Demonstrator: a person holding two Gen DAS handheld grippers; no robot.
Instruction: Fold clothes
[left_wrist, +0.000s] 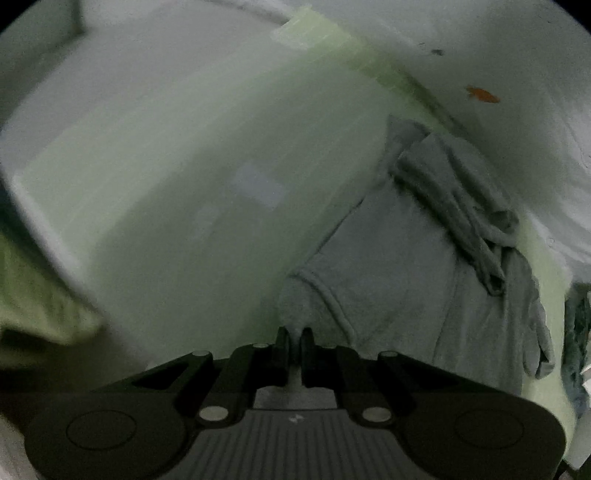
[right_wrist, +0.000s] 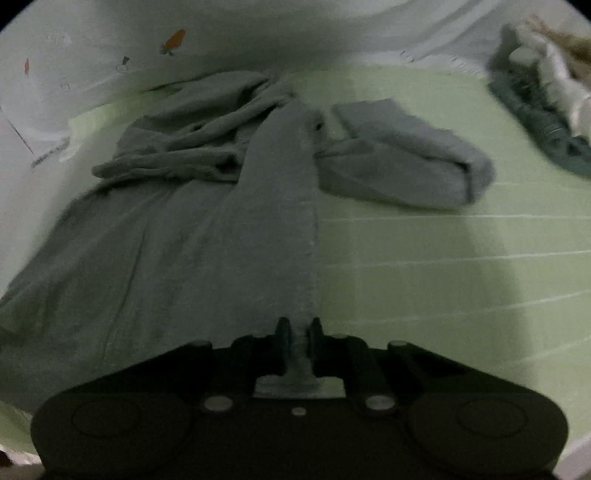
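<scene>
Grippers both clamped the grey robe (right_wrist: 177, 229): left gripper (left_wrist: 294, 338) pinched a corner, right gripper (right_wrist: 298, 328) gripped a taut strip, over the green sheet (right_wrist: 424, 266).

A bed (right_wrist: 443, 258) carries everything here, covered by a pale green sheet (right_wrist: 424, 295) crossed by thin light lines. A grey garment (right_wrist: 166, 240) of thick soft fabric lies spread over the left part of the sheet, its upper end rumpled into folds near the white wall. One long strip (right_wrist: 280, 221) of it runs straight down the middle of the bed toward the camera. Just right of that strip, a folded grey part (right_wrist: 406, 166) of the same fabric rests flat on the sheet. At the far right corner lies a dark green cloth (right_wrist: 535, 122) with pale items on top, too blurred to identify.
</scene>
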